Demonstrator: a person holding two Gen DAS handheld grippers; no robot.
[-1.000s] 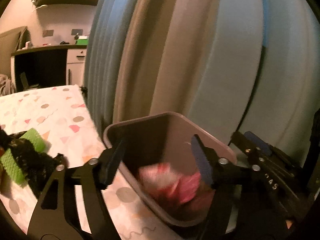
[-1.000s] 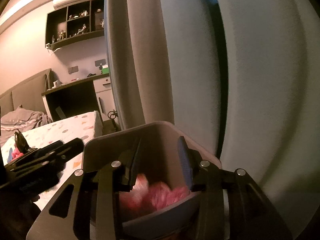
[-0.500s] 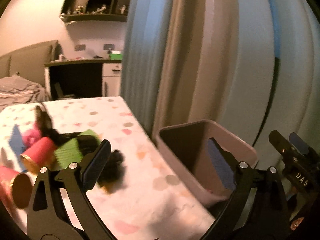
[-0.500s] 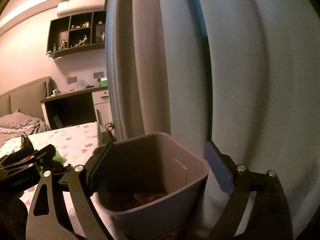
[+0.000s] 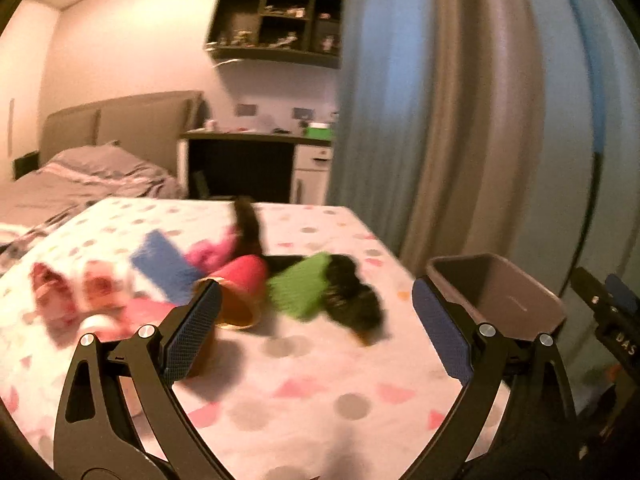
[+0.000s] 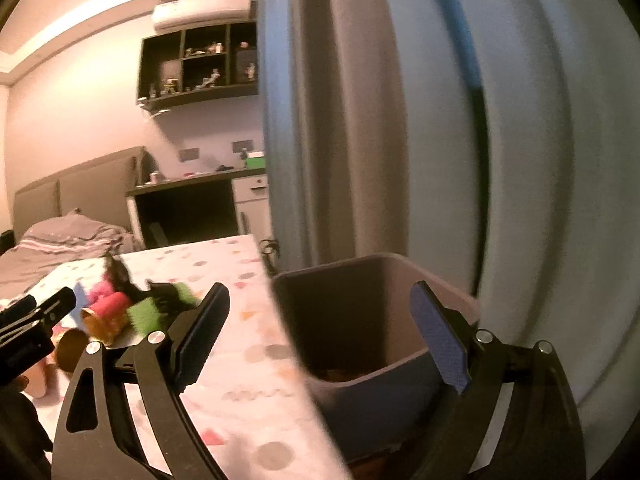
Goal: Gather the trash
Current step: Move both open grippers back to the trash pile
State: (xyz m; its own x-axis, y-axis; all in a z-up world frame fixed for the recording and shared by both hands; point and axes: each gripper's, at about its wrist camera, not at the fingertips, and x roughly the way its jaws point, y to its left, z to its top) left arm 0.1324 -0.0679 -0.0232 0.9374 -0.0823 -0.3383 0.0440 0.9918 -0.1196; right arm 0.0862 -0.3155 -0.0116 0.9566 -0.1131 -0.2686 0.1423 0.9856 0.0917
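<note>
The grey-brown plastic rectangular bin [image 6: 400, 320] stands beside the edge of the surface covered with a pale cloth printed with coloured dots and triangles [image 5: 320, 380], close against the long blue-grey curtain [image 6: 520, 160]. Deep in the bin I can make out only a little orange-brown stuff at the bottom; what it is I cannot tell.

My right fingers [image 6: 320, 332] stand wide apart with nothing between them, pointing a little downward at the bin's near rim; one blue pad [image 6: 440, 340] shows in front of the bin wall. My left fingers [image 5: 316, 328] are also spread wide and empty, hovering above the cloth and aimed at the heap of trash left of the bin.

That trash lies blurred on the cloth: a red paper cup on its side with a gold inside [image 5: 240, 292], a green ribbed piece [image 5: 300, 288] touching a crumpled black wrapper [image 5: 352, 300], a blue flat piece [image 5: 164, 264], a pink crumpled lump [image 5: 208, 254], and red-and-white wrappers [image 5: 68, 296] farthest from the bin.

On the black body of my right tool, seen at the left camera's edge, I read the letters "DAS" [image 5: 624, 346].
</note>
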